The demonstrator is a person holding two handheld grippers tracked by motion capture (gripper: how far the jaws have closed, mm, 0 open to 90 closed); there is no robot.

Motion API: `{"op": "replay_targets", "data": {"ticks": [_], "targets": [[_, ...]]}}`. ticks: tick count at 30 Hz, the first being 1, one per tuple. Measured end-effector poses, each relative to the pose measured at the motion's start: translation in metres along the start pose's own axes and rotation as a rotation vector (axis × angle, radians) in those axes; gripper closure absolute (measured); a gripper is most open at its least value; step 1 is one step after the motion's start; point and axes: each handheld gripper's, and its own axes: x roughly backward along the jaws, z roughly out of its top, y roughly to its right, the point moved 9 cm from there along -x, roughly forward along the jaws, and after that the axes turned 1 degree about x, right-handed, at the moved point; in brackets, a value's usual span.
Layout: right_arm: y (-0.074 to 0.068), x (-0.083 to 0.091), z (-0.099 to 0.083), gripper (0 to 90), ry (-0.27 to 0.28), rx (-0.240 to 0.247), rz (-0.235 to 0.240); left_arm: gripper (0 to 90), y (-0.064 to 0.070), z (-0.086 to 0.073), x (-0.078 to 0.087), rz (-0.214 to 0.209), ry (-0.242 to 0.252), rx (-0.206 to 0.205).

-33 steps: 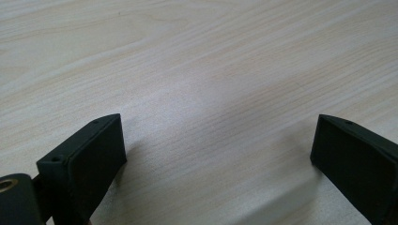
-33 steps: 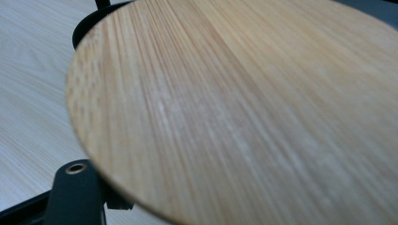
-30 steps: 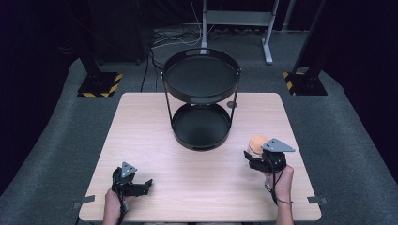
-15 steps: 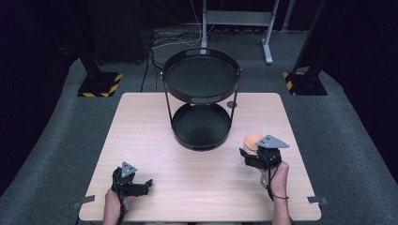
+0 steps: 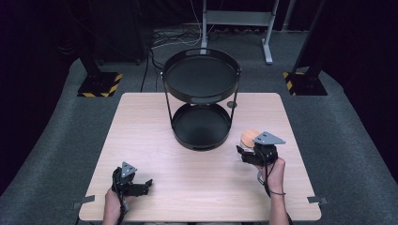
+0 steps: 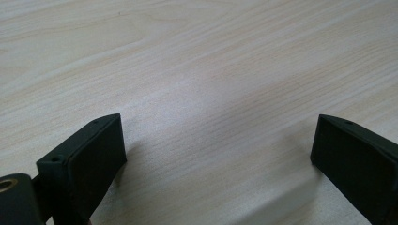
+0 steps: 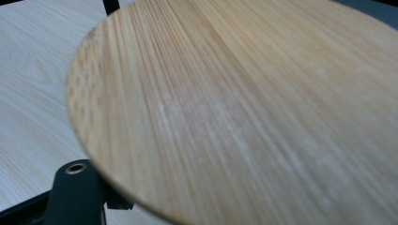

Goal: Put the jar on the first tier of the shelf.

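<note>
While gripped | wooden disc [image 7: 244, 108] | in right tongs [image 5: 247, 151], above table [image 5: 150, 131]

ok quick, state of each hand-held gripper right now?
Left hand-held gripper: open, holding nothing, low over the table.
Right hand-held gripper: shut on the round wooden disc.

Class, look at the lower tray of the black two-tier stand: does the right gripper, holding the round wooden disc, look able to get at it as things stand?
Probably yes. The right gripper with the wooden disc sits just beside the lower tray, with bare table between; only the stand's thin post is nearby.
</note>
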Motion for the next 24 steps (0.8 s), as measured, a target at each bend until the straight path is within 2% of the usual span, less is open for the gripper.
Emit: {"op": "replay_targets", "data": {"ticks": [24], "targets": [[-0.006, -0.016, 0.014, 25.8, 0.008, 0.016, 0.024, 3.2, 0.0, 0.0, 0.0, 0.0, 0.0, 0.0]]}}
